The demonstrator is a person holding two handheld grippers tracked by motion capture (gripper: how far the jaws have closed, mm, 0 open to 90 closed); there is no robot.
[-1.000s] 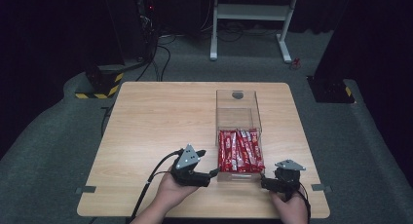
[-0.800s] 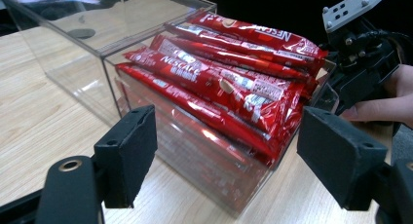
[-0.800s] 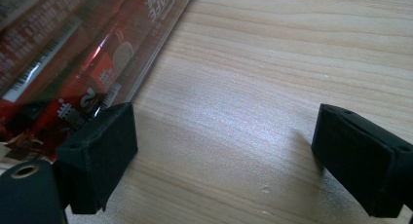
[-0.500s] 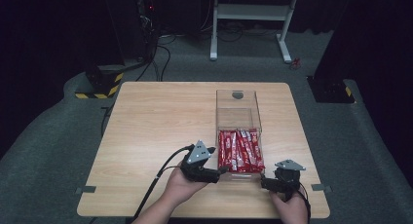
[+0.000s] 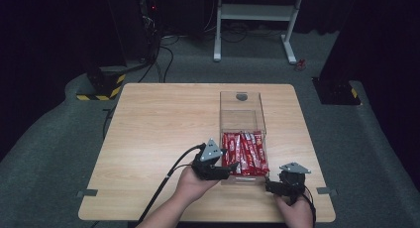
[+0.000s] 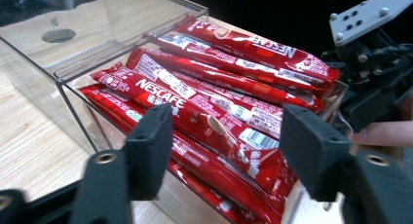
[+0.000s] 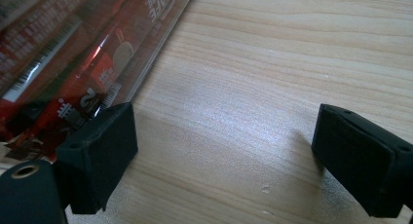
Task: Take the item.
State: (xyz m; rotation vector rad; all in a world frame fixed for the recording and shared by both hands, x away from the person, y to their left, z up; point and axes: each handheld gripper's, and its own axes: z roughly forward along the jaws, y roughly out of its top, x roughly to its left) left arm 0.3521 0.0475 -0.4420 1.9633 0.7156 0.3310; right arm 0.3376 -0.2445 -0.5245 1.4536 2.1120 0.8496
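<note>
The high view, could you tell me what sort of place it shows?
Probably a lab or recording studio: a lone wooden table on grey carpet, dark curtains around, equipment with cables behind, and a white stand's legs.

In the right gripper view, the Nescafé sachets (image 7: 73,44) blur and run off the edge toward ten o'clock. In the left gripper view, the right gripper (image 6: 375,83) is cropped at three o'clock (its jaws unseen), and lower sachets hide beneath upper ones.
</note>
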